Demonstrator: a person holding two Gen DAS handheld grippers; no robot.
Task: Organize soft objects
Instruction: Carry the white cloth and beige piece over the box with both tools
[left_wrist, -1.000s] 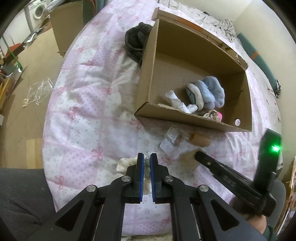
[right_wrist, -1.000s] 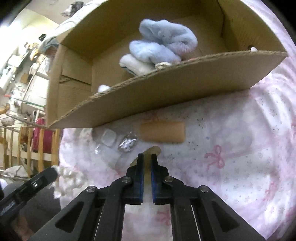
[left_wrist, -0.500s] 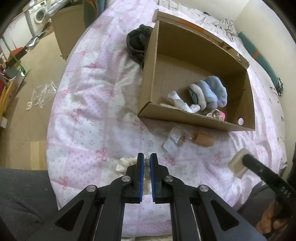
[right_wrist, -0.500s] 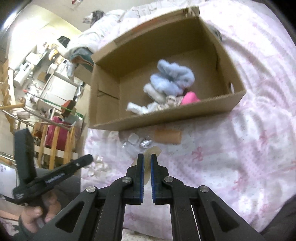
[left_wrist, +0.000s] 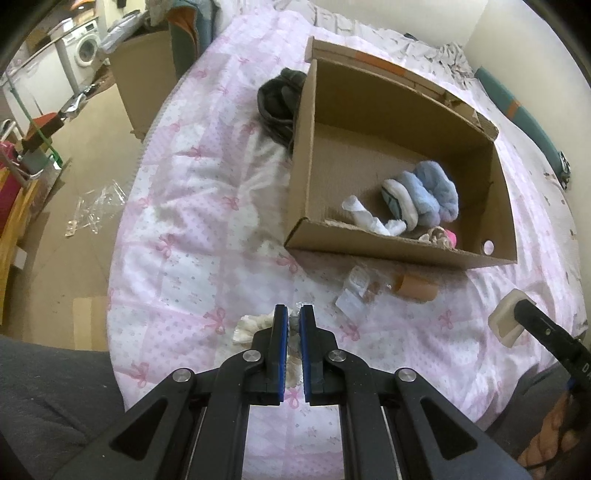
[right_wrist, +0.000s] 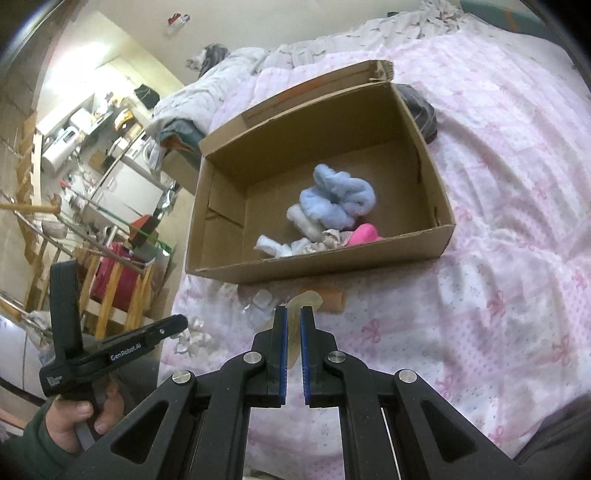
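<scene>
We tip our left tool (left_wrist: 293, 319) steeply down over the bed (left_wrist: 192, 206), clamped on a clear crinkly bag (left_wrist: 294, 325) above a white frilly cloth (left_wrist: 251, 326). Our right tool (right_wrist: 293, 321) pinches one pale soft pad (right_wrist: 304, 301), standing on edge and pointing toward 12 o'clock. One cardboard box (right_wrist: 321, 264) sits at 12 o'clock, with two fluffy blue socks (right_wrist: 340, 199) inside.
</scene>
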